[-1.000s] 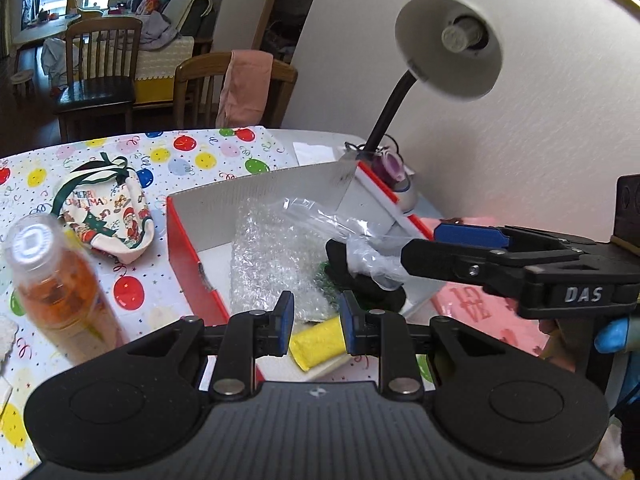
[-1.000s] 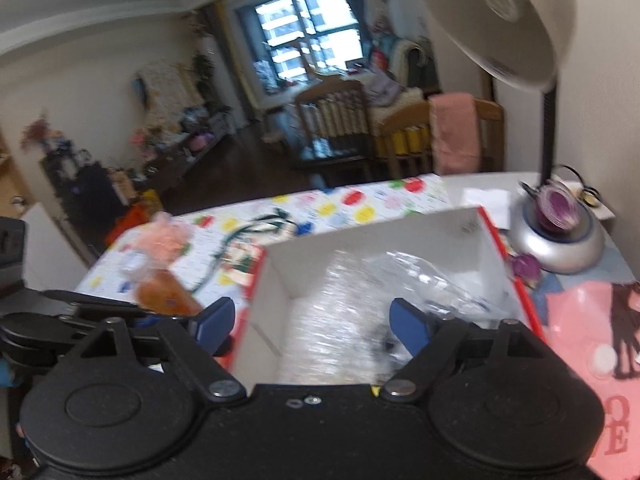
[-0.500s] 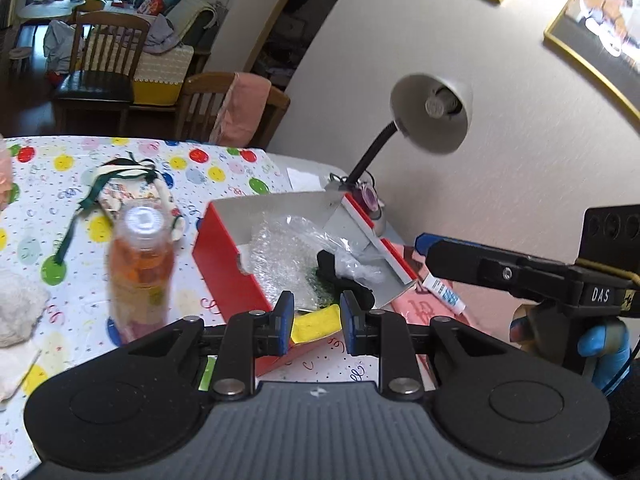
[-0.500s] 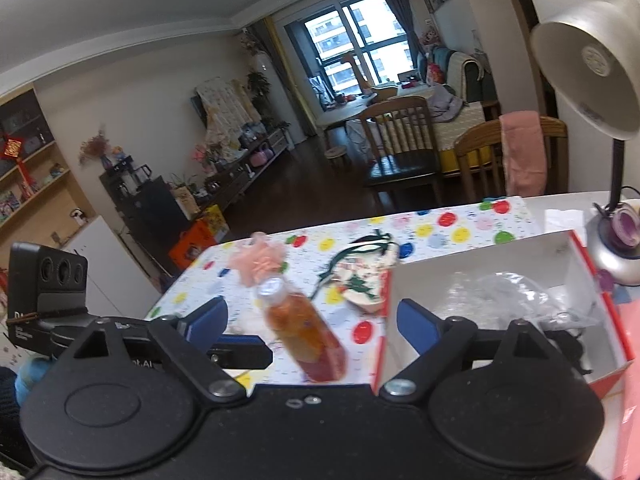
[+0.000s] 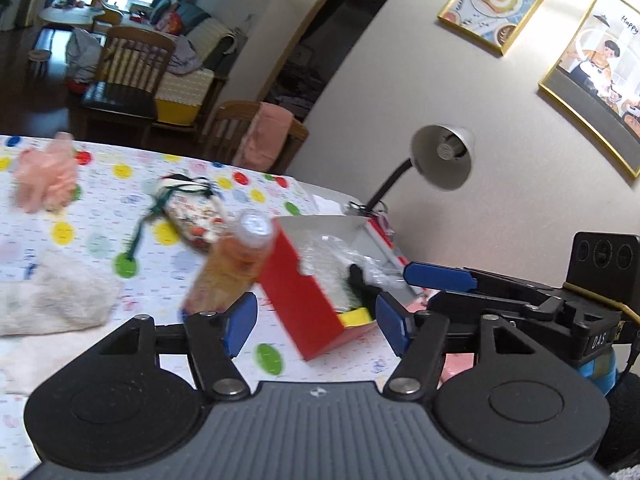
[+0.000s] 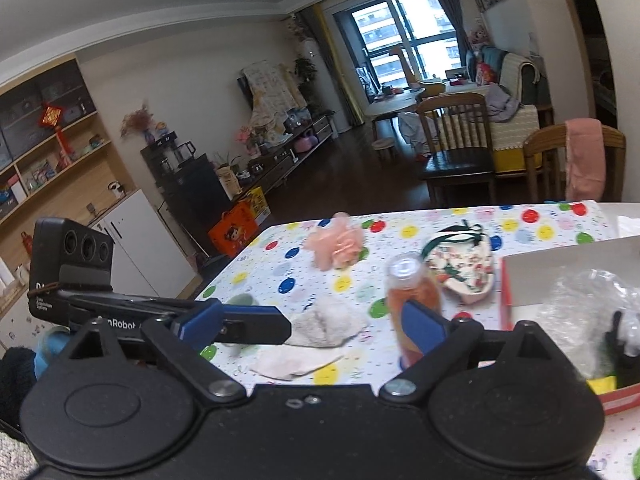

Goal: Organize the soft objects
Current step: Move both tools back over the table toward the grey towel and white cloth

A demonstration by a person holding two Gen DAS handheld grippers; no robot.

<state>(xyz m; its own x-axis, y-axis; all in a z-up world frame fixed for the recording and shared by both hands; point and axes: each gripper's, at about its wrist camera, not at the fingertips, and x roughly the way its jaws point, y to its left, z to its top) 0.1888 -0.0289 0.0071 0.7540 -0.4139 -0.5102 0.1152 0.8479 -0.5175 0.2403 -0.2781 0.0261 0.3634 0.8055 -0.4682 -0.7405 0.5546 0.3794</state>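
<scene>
Soft objects are spread over the dotted tablecloth [image 6: 404,232]: a pink fluffy flower [image 6: 336,246] at the far side, a printed drawstring pouch [image 6: 464,270], a white fuzzy cloth [image 6: 328,326] nearer. Bubble wrap [image 5: 332,256] is held in the red box [image 5: 298,300]. The left gripper [image 5: 316,322] has just been opening, nothing between its pads; "DAS" is read on the right gripper [image 6: 310,322], spread wide and empty. "Happy" is read on a framed picture [image 5: 596,76].

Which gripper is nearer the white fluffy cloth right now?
Left. The left gripper points toward the white fluffy cloth from just beside it; the right gripper sits farther off, by the red box.
</scene>
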